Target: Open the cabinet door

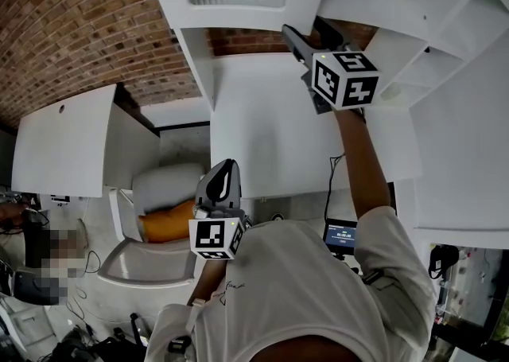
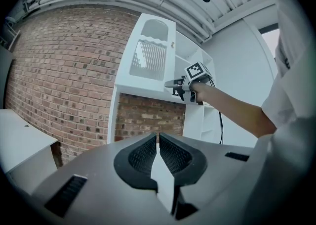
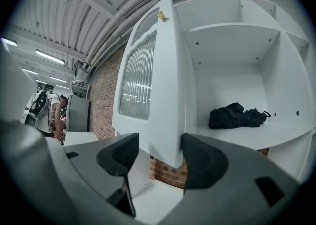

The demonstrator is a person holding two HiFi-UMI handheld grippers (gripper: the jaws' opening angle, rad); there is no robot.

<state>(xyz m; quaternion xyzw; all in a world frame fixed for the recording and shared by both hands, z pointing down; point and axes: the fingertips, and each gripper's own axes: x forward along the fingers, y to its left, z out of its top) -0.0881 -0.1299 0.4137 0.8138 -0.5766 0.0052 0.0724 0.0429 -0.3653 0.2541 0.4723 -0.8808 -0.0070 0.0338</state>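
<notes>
Right gripper [image 3: 158, 157] raised to lower corner of cabinet door [image 3: 148, 70], jaws spread, straddling door edge. Right pad looks against panel, left pad clear of it. No pinch: edge sits between jaws so panel can be pushed round, not squeezed. Door stands well out from cabinet. Shelf [image 3: 276, 132] behind exposed, black bundle [image 3: 237, 116] lying on it. Left gripper [image 2: 158, 145] pressed together, empty, held low near chest, probably idle and clear of door swing. Task looks nearly done.

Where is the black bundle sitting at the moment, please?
In the right gripper view, the black bundle lies on the shelf inside the open cabinet, to the right of the cabinet door and near the back wall.
</notes>
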